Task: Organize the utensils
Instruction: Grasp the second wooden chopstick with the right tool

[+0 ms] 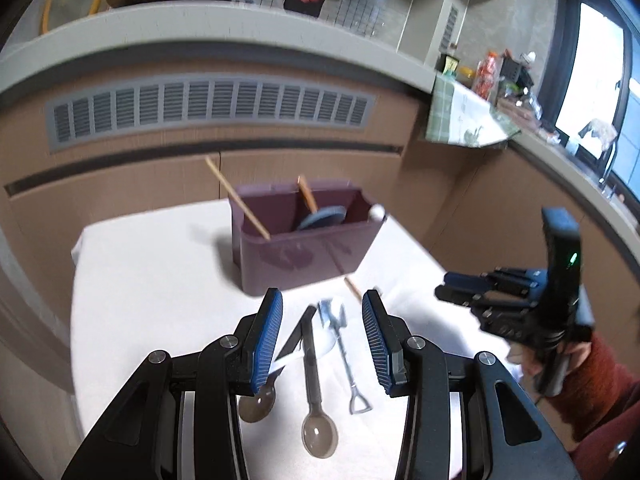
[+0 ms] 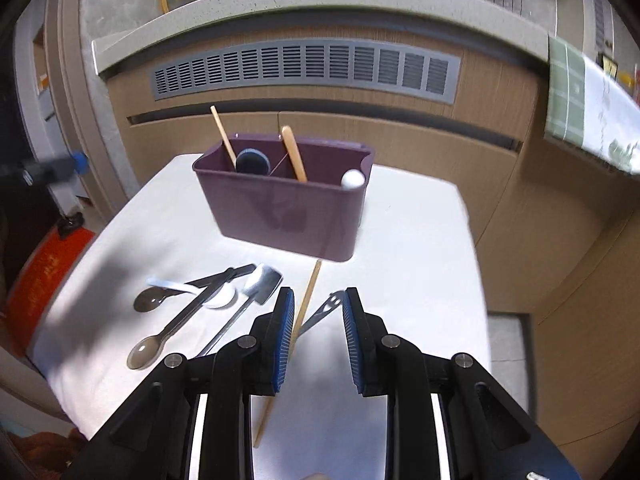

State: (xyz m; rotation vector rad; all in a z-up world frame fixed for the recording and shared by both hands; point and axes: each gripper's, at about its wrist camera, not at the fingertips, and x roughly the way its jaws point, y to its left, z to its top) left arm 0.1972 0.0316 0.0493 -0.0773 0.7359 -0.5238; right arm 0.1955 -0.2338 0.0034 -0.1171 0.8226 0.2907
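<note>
A purple caddy stands on the white-clothed table and holds a chopstick, a wooden handle, a dark blue round piece and a white ball. My left gripper is open above loose utensils: a brown translucent spoon, a second spoon and a metal shovel-shaped spoon. My right gripper is open; a wooden chopstick and a metal handle with face-like cutouts lie on the cloth below the gap, with no pad pressing on them. The right gripper also shows in the left wrist view.
A brown cabinet front with a grey vent rises behind the table under a pale counter. More spoons and a white spoon lie left of the right gripper. An orange-red object sits beside the table's left edge. A red sleeve holds the right gripper.
</note>
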